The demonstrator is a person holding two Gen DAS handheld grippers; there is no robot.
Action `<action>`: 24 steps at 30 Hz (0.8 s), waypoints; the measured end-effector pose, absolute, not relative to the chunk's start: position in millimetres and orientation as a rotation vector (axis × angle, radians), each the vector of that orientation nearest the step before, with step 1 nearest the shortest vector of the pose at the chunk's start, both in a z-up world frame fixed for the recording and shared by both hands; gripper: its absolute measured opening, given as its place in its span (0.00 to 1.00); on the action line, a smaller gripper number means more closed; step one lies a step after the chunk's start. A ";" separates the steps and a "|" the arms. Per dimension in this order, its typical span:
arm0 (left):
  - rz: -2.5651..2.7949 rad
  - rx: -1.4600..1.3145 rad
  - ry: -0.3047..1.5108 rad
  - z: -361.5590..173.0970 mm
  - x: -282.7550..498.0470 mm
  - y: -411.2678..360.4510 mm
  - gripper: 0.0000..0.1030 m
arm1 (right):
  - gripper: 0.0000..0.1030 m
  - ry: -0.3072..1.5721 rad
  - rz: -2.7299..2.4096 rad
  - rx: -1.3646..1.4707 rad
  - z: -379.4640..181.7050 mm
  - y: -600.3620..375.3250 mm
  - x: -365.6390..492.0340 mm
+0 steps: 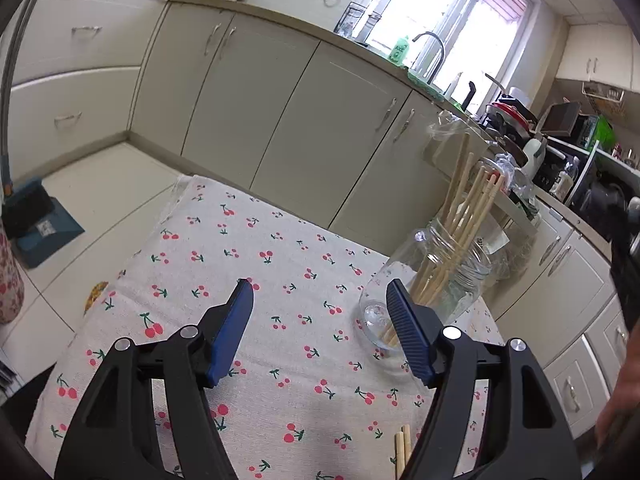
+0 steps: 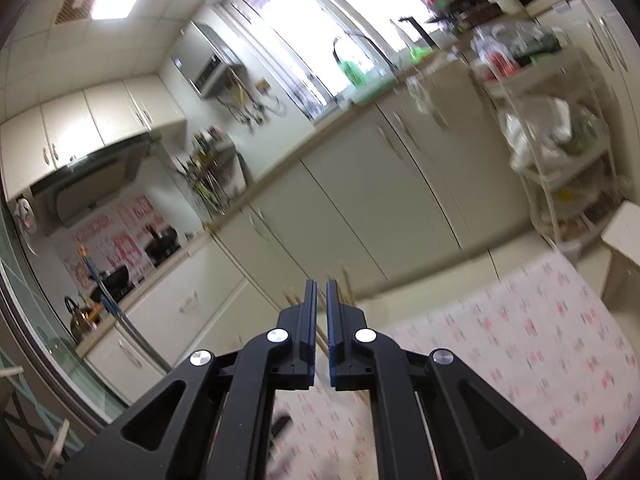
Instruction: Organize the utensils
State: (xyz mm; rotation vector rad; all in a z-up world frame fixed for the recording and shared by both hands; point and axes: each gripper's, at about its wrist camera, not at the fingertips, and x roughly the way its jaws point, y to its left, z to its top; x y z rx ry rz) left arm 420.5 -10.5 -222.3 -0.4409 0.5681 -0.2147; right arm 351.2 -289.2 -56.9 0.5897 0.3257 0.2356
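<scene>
The left gripper (image 1: 320,292) hangs spread and empty over the cherry-print table (image 1: 280,248), just beside the glass jar (image 1: 432,280) of wooden chopsticks (image 1: 460,216). The right gripper (image 2: 321,285) is pinching chopsticks (image 2: 343,280) above the table.
</scene>
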 end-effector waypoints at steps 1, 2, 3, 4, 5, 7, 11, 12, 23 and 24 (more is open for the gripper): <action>-0.214 -0.450 0.570 -223.7 421.2 -9.2 0.64 | 0.05 0.312 0.235 0.587 -53.4 -289.9 354.7; -0.213 -0.454 0.569 -222.9 422.0 -9.0 0.64 | 0.05 0.305 0.238 0.589 -51.6 -289.6 356.9; -0.213 -0.456 0.570 -223.1 422.5 -8.7 0.64 | 0.05 0.310 0.242 0.586 -50.5 -289.1 361.0; -0.213 -0.457 0.574 -224.0 423.3 -8.9 0.64 | 0.05 0.331 0.230 0.574 -53.1 -289.5 365.6; -0.214 -0.459 0.575 -223.9 423.6 -8.5 0.64 | 0.05 0.360 0.210 0.560 -57.0 -290.8 368.6; -0.215 -0.461 0.580 -224.4 424.8 -9.1 0.64 | 0.05 0.468 0.157 0.510 -71.9 -294.0 374.8; -0.216 -0.464 0.588 -225.4 425.9 -9.5 0.65 | 0.24 0.761 -0.004 0.405 -134.3 -301.0 386.0; -0.217 -0.464 0.589 -225.6 426.1 -9.7 0.66 | 0.24 0.812 -0.027 0.386 -148.7 -300.6 387.4; -0.221 -0.472 0.601 -227.7 428.3 -8.6 0.69 | 0.06 0.935 -0.160 0.089 -214.2 -281.1 409.2; -0.221 -0.473 0.604 -228.0 428.8 -8.5 0.69 | 0.06 0.916 -0.152 0.118 -208.0 -284.3 404.5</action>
